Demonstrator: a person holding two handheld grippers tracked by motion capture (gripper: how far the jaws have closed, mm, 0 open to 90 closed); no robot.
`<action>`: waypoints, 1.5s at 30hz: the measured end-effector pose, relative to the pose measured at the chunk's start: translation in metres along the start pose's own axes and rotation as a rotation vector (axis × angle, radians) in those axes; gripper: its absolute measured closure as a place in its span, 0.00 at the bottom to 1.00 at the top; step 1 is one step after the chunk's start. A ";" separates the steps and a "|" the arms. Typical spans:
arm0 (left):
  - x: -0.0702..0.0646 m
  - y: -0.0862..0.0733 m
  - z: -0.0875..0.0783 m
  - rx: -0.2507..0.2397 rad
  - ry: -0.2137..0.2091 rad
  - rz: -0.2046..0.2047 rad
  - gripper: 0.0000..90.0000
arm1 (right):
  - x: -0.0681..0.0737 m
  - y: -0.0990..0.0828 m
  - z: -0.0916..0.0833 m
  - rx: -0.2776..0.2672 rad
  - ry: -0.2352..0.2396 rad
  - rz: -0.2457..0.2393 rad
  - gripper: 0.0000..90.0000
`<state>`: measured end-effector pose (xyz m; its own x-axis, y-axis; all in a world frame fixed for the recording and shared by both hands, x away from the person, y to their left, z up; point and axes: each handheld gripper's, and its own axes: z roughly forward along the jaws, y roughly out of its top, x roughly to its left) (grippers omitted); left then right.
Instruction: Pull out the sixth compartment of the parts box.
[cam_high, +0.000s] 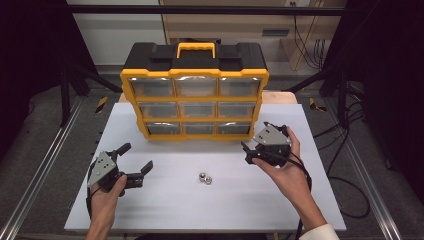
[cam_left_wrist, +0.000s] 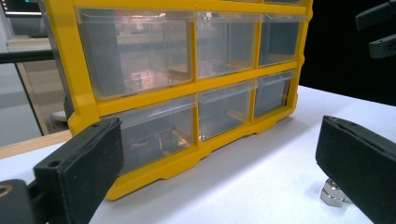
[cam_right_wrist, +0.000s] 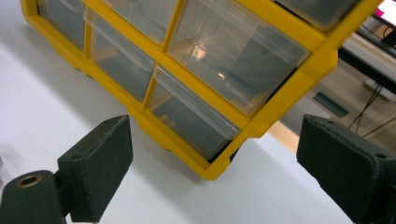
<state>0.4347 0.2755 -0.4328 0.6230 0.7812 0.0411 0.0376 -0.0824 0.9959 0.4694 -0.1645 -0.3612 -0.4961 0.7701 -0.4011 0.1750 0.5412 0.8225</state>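
Two small shiny steel hex nuts (cam_high: 205, 178), judged hard, slick & light, are best pinched across flats; left gripper (cam_high: 134, 163) & right gripper (cam_high: 255, 142) are held wide open, empty.

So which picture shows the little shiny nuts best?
The high view: both nuts lie in the open on the table, between the two grippers. The left gripper view catches one nut, half hidden behind a jaw. The right gripper view looks at the drawers.
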 end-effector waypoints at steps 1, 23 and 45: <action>0.000 0.000 0.000 0.000 0.002 0.000 0.01 | 0.001 0.003 0.001 0.010 -0.005 -0.020 0.12; 0.002 -0.001 0.012 -0.014 0.014 -0.055 0.02 | 0.024 0.036 0.014 0.008 -0.156 -0.274 0.19; -0.004 -0.003 0.010 0.034 0.012 0.013 0.02 | 0.037 0.047 0.053 0.055 -0.349 -0.591 0.44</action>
<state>0.4398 0.2671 -0.4370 0.6139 0.7875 0.0556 0.0560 -0.1136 0.9919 0.5044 -0.0925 -0.3592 -0.2203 0.3988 -0.8902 0.0063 0.9132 0.4075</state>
